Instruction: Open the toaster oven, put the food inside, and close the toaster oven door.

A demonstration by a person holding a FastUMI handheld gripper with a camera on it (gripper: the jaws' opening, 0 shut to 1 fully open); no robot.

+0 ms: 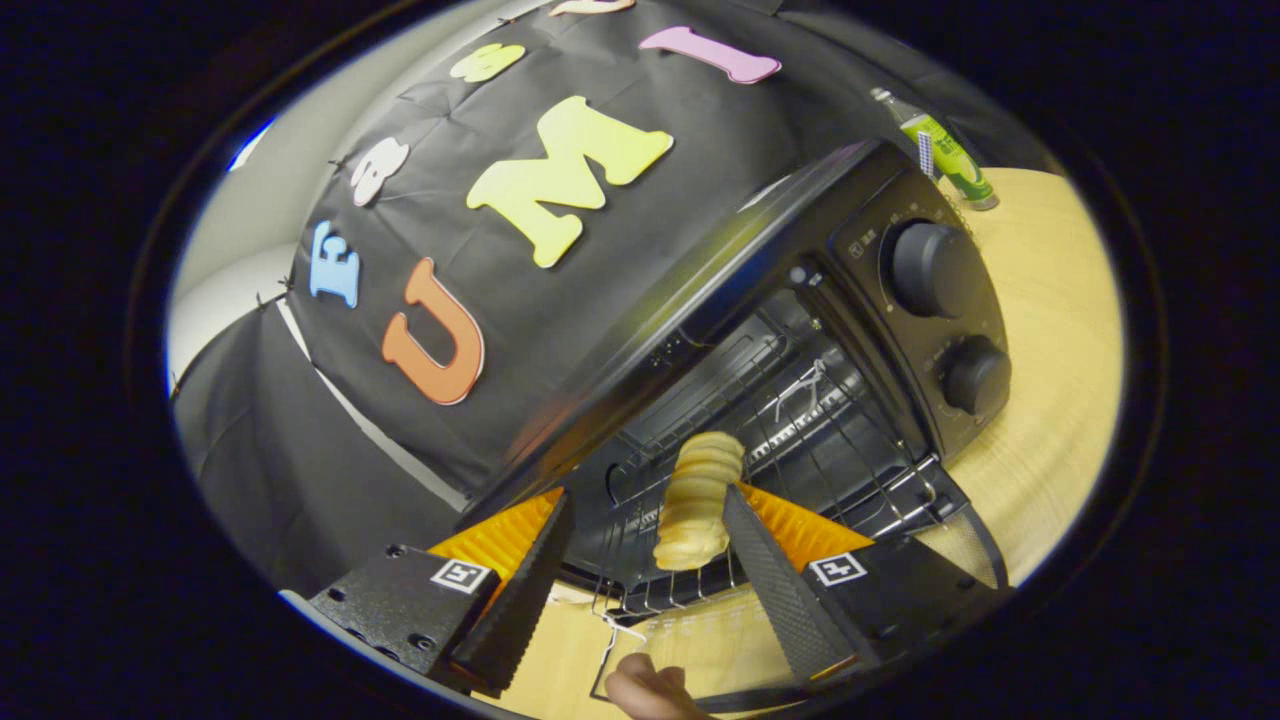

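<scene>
the gripper (648, 510) points into an open toaster oven (800, 330) that sits tilted across the view on a pale wooden table (1060, 330). its two fingers are spread wide, one at about seven o'clock and the other at about five o'clock. a pale, ridged, twisted piece of bread (698, 497) stands between the fingers. its side lies against the five o'clock finger (770, 580), while a clear gap separates it from the seven o'clock finger (520, 600), so the jaws are not clamped on it. whether the bread rests on the oven's wire rack (800, 420) or leans on the finger cannot be told. the rack's wires run beneath and beyond the bread, into the dark oven cavity. two round knobs (935, 268) are stacked on the oven's control panel at about three o'clock. past the oven, at about one o'clock, a green bottle (945, 155) stands on the table. at six o'clock, below the fingers, part of a person's fingertip (645, 690) shows, beside a thin wire loop.
</scene>
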